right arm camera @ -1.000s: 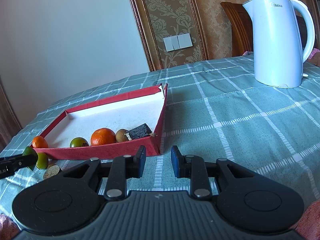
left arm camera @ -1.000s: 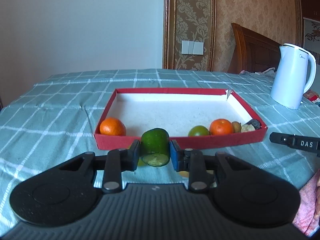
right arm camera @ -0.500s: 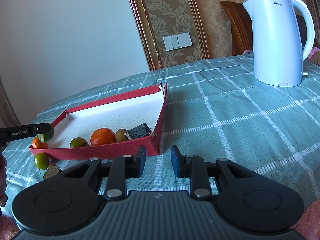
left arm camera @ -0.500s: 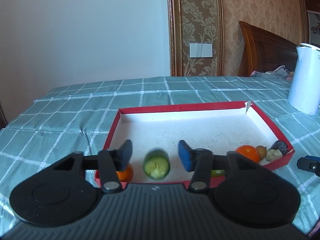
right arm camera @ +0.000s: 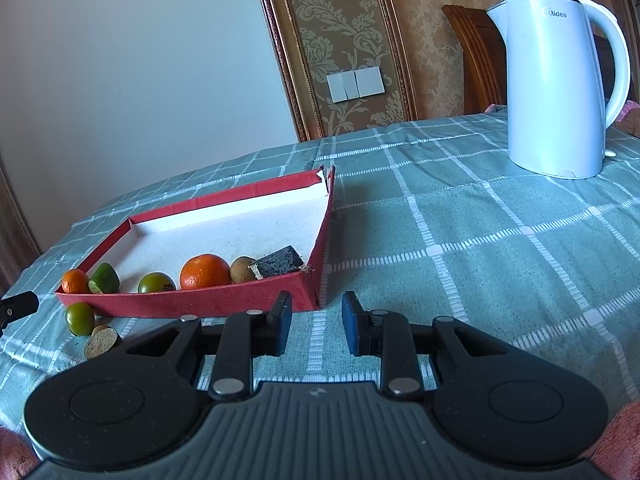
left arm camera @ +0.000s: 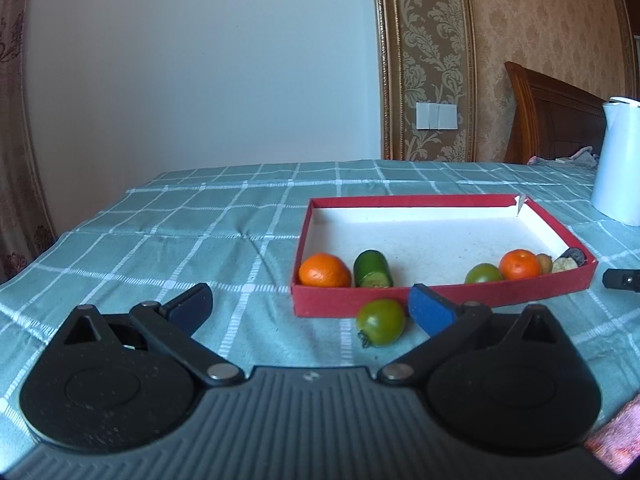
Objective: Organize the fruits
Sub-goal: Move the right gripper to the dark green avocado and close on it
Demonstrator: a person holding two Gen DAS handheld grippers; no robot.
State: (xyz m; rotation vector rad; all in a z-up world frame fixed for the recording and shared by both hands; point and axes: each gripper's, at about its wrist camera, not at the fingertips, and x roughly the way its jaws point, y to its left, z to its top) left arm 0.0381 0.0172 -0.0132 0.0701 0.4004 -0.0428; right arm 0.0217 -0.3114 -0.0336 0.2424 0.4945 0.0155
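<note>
Low in the frame, the left gripper point(left arm camera: 310, 304) gaped wide and empty; the cucumber piece point(left arm camera: 373, 270) it had released lay in the red tray point(left arm camera: 440, 298) beside an orange point(left arm camera: 325, 270). A green fruit point(left arm camera: 381, 322), probably next, waited outside. The right gripper point(right arm camera: 315, 322) stood partly open, holding nothing.

Tabletop under a teal checked cloth

On the tabletop point(right arm camera: 460, 248) rest a red tray point(left arm camera: 400, 300), a white kettle point(right arm camera: 556, 88) well apart, and, just beside the tray's near wall, a green fruit point(left arm camera: 381, 322) and a cut brown slice point(right arm camera: 101, 342).

A home room, we judge.
We see damask wallpaper point(left arm camera: 432, 40), a carved wooden headboard point(left arm camera: 552, 116), a white electric kettle point(right arm camera: 554, 84) on a checked teal tablecloth point(right arm camera: 480, 240).
</note>
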